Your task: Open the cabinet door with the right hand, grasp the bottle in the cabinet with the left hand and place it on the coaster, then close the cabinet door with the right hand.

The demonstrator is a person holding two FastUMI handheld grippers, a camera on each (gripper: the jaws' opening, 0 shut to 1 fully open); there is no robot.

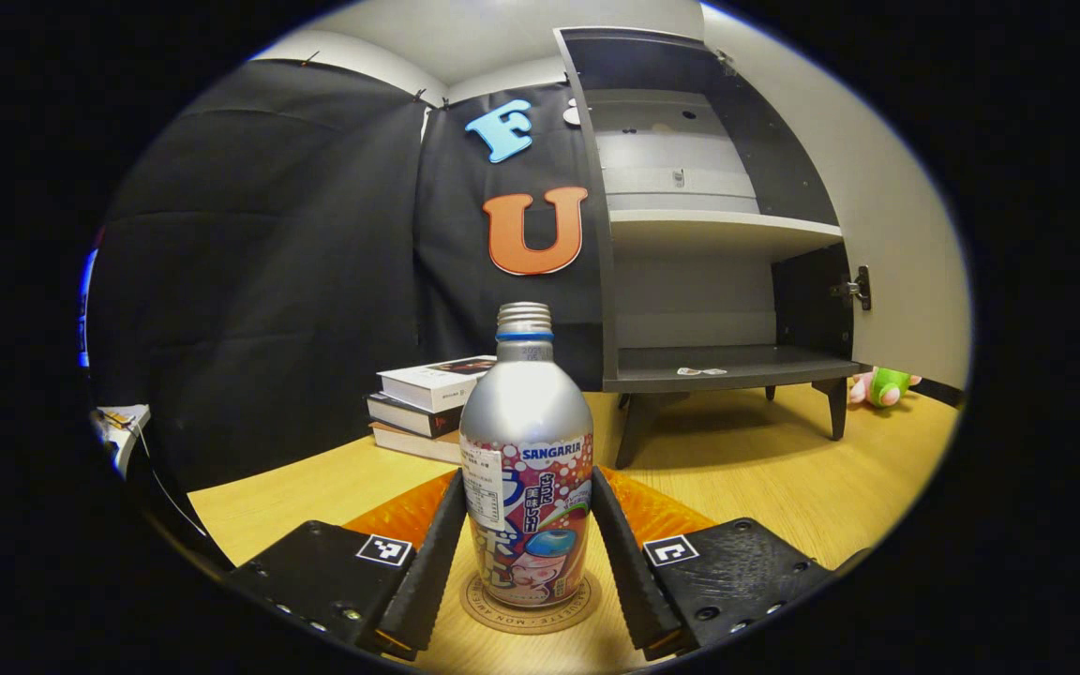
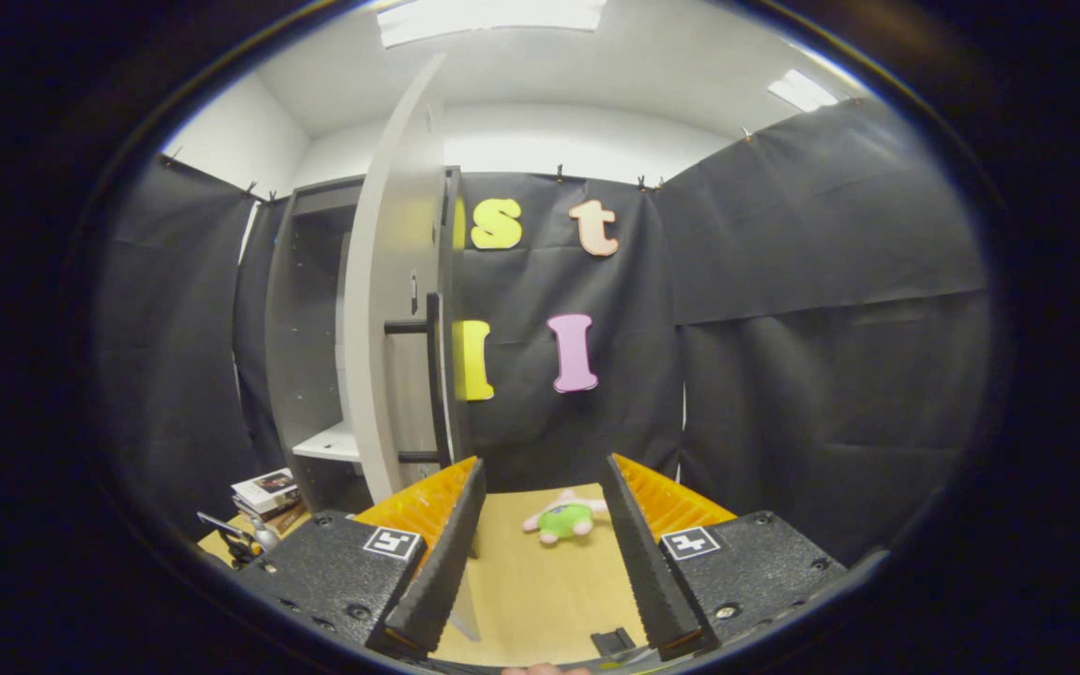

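A silver bottle (image 1: 526, 450) with a colourful label stands upright on a round coaster (image 1: 531, 621) on the wooden table. My left gripper (image 1: 528, 476) has a finger against each side of the bottle at label height, with no gap showing. Behind it the dark cabinet (image 1: 718, 281) stands open, its white door (image 1: 887, 234) swung out to the right. In the right gripper view my right gripper (image 2: 545, 464) is open and holds nothing. It sits just right of the door's (image 2: 390, 328) free edge, below the black bar handle (image 2: 432, 375).
A stack of books (image 1: 427, 403) lies left of the cabinet, behind the bottle. A green and pink plush toy (image 2: 563, 518) lies on the table (image 2: 521, 581) ahead of the right gripper, also past the cabinet's right leg (image 1: 887, 384). A white shelf (image 1: 718, 225) crosses the cabinet.
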